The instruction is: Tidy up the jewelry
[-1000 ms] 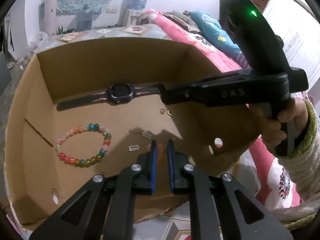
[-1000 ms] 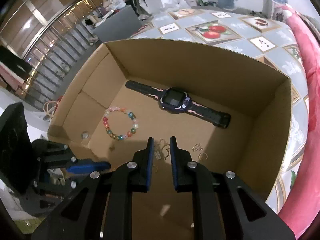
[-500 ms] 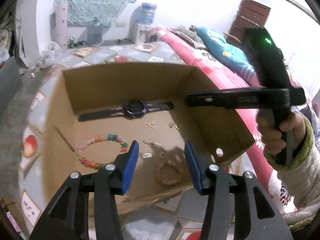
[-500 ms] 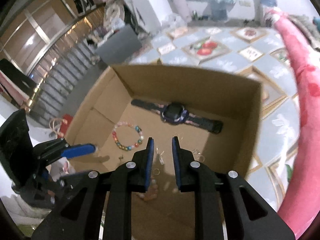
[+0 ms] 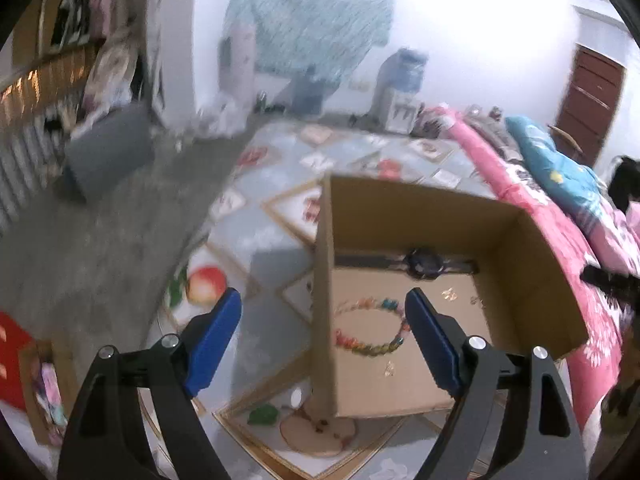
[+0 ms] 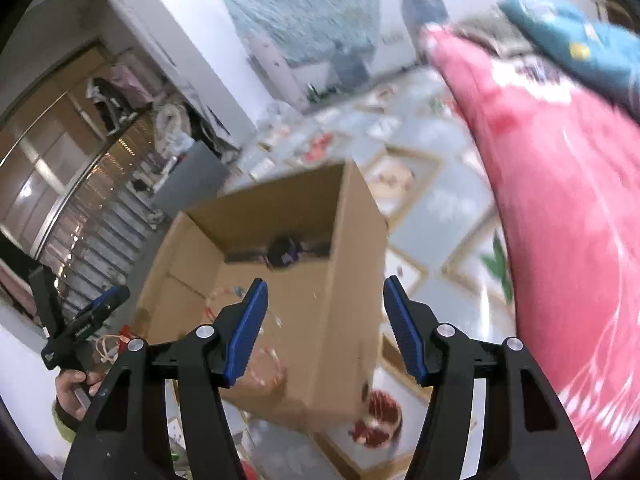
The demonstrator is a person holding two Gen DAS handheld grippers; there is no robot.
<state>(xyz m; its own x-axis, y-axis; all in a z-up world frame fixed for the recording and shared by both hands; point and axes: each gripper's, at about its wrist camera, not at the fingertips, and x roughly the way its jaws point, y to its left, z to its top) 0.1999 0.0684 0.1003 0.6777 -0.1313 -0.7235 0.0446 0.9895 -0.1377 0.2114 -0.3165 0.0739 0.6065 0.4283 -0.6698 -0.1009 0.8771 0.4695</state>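
both grippers are held above a cardboard box (image 5: 448, 376) that sits on a patterned floor mat (image 5: 276, 184), each pointing steeply downward at it.

the left gripper (image 5: 324, 338) has its blue-padded jaws spread wide and opening, with nothing pinched; the box's left wall edge shows in the gap between them, well below. the right gripper (image 6: 324, 330) is likewise apart and opening, empty, with the box's right wall visible between its jaws.

task items lie on the box floor. a dark watch (image 5: 424, 264) is stretched along the far wall. a ring of multicoloured beads (image 5: 370, 330) lies toward the near left corner of the box floor. a few small pale pieces (image 5: 450, 293), probably earrings though too blurred to confirm, lie right of centre.

the left wrist view alone shows the bead ring clearly, a brown door (image 5: 592, 96) at far right, and a red bag (image 5: 12, 360) at the lower left edge. only a dark sliver at its right edge may belong to the other tool.

the right wrist view alone shows the person's left hand (image 6: 74, 386) gripping the left tool's handle at lower left, with a greenish cuff below it. it also shows a brownish beaded bracelet (image 6: 268, 372) near the box's near wall, heavily smeared, and a pink quilt (image 6: 560, 200) filling the right side. the watch appears there only as a dark blur by the far wall.
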